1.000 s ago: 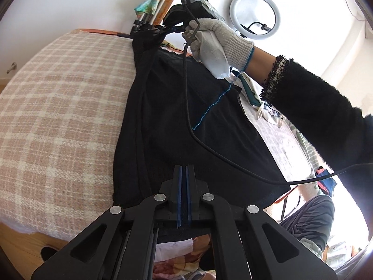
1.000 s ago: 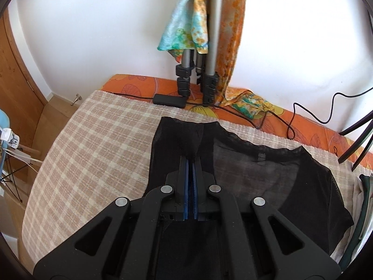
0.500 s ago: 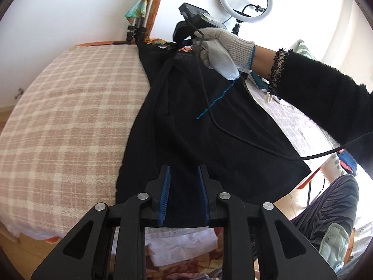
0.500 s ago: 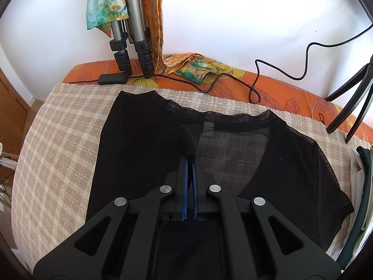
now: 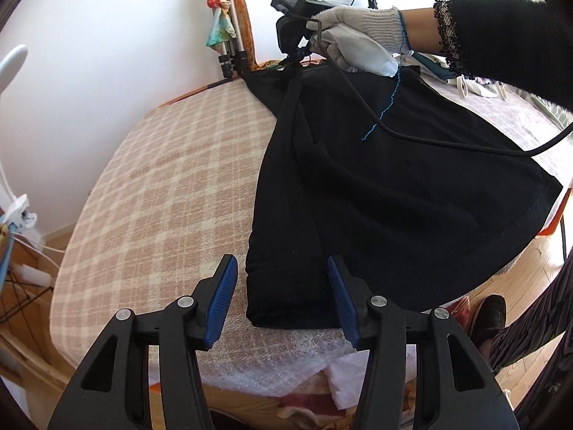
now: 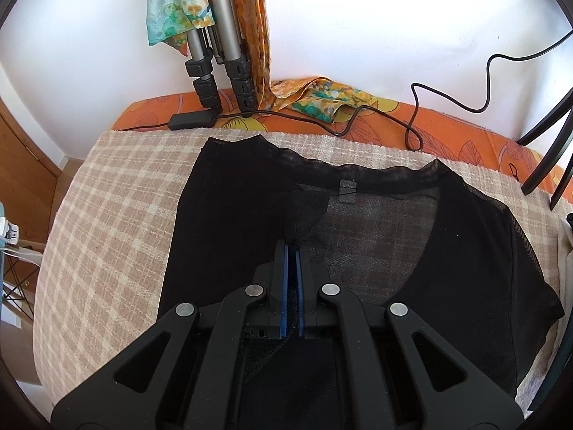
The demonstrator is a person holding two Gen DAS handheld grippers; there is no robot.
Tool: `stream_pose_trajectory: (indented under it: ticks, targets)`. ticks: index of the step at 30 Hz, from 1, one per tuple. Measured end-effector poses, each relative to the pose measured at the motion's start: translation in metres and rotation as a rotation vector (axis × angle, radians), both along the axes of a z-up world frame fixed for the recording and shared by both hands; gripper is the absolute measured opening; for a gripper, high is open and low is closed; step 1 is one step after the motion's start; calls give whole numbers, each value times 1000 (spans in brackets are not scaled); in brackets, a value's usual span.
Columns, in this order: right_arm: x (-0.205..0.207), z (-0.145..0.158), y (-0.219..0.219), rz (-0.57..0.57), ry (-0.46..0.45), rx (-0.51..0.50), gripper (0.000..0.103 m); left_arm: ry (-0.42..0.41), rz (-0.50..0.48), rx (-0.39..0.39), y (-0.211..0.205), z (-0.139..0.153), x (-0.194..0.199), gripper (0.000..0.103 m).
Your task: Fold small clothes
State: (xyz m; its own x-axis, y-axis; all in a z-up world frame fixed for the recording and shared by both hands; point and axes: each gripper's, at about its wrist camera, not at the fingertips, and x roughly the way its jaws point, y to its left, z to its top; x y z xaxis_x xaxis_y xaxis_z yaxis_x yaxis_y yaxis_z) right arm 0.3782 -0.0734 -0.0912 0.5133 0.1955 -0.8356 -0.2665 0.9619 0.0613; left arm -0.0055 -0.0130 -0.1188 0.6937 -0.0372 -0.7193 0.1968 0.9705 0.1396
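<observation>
Black sheer fabric, the top [image 5: 376, 186], lies flat on the checked blanket [image 5: 161, 197] with its left side folded over. My left gripper [image 5: 283, 290] has just been opening; its blue pads stand either side of the folded hem corner, and I see no contact. My right gripper [image 6: 292, 247] is pinched closed on a thin fold at the neckline. The gloved hand [image 5: 354, 41] hides it in the left view
</observation>
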Motion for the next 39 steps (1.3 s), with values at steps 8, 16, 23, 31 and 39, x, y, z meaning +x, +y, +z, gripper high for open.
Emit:
stream_pose_trajectory:
  ticks: [8,16,23,31,39]
  targets:
    - [6,-12,3,-3,22,0,4,-44,-17,42,0,4,-7,16]
    - [6,-13,6,-1,21,10,4,7,3,-235,30,19,-6,4]
    - [-5,22,12,43,-47,53,4,-40,-43,-413,33,67,-24,4]
    - [-6,37,-8,32,-84,11,4,68,-249,-428,-43,50,-19,4]
    - [-8,17,-40,4,7,16,30,180,-347,-346,-78,29,-25,10]
